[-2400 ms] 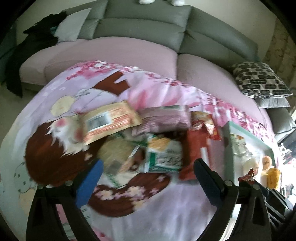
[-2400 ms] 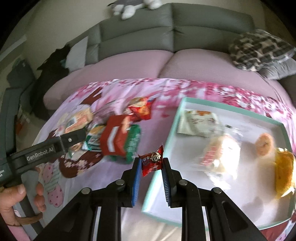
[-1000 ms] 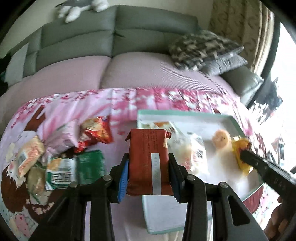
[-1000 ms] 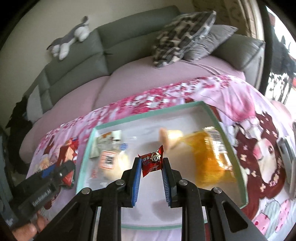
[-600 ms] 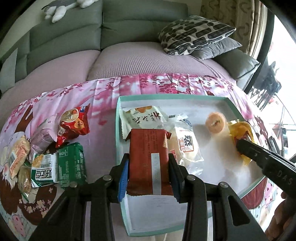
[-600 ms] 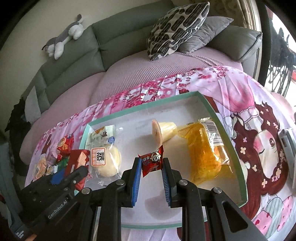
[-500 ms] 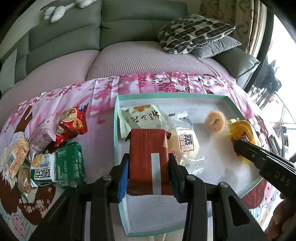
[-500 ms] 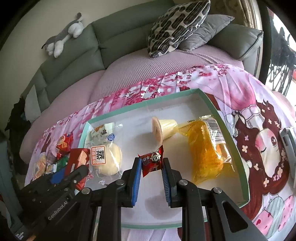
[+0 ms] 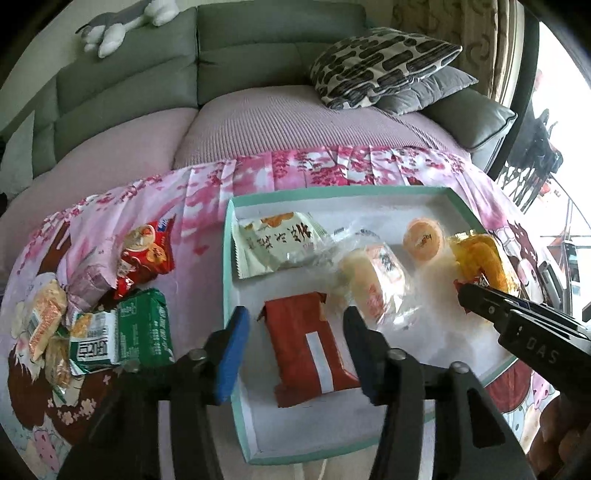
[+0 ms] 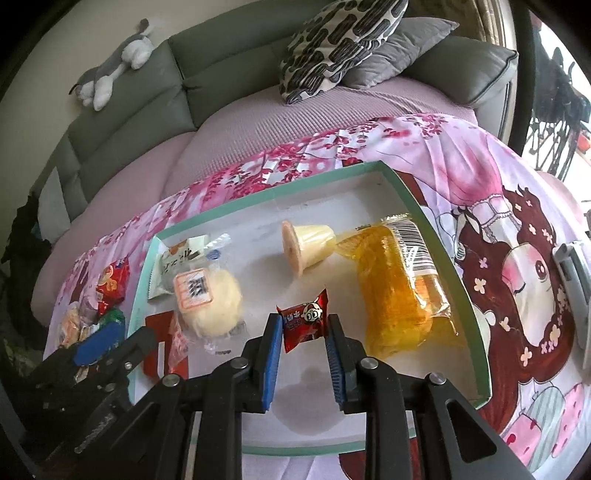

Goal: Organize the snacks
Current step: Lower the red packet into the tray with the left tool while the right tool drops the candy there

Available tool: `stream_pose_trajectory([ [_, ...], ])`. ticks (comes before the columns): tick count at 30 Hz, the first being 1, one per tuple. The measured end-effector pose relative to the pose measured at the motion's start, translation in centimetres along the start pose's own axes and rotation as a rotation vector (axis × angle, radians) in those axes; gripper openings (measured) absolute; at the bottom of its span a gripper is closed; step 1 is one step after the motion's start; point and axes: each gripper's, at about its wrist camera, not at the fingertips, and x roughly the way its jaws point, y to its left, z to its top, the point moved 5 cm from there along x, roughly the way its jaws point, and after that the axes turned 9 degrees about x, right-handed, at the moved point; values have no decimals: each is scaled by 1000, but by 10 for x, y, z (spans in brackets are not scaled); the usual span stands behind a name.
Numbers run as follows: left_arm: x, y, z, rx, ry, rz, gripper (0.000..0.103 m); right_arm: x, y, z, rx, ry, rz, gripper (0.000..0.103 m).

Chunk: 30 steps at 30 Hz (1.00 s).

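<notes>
Pinching a light, crinkly candy (image 10: 303, 320) by its middle, the right gripper (image 10: 301, 345) hovered over the tray (image 10: 448, 258); the left gripper (image 9: 293, 341) had just been opening, its jaws clear of the soft red pack (image 9: 308, 349) lying between them

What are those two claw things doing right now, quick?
Left gripper: open, jaws just widened; the dark red foil snack packet lies loose between them in the tray.
Right gripper: shut on a small red candy wrapper.

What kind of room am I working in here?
Most likely a home living room: a grey sofa with cushions, a plush toy on its back, and a table under a pink cartoon cloth.
</notes>
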Motion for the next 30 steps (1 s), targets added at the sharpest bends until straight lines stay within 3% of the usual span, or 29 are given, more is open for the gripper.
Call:
stream_pose_trajectory([
  [6, -5, 6, 1, -9, -4, 23, 55, 1, -1, -1, -9, 11, -10, 28],
  [9, -9, 11, 1, -26, -11, 47, 64, 2, -2, -1, -11, 11, -25, 37],
  [12, -13, 20, 1, -49, -23, 87, 68, 0, -4, 1, -3, 4, -16, 59],
  [17, -15, 37, -2, -111, -26, 130, 76, -3, -2, 3, -10, -6, -13, 63],
  [19, -15, 42, -3, -132, -27, 146, 77, -2, 0, 3, -18, -4, -8, 70],
  [22, -16, 52, -5, -155, -33, 187, 88, -2, 3, 4, -30, -11, -4, 75],
  [25, -14, 64, -7, -176, -26, 230, 89, -4, 6, 7, -38, -28, 0, 85],
  [30, -9, 84, -14, -252, -8, 267, 98, -3, 9, 12, -36, -40, 11, 88],
])
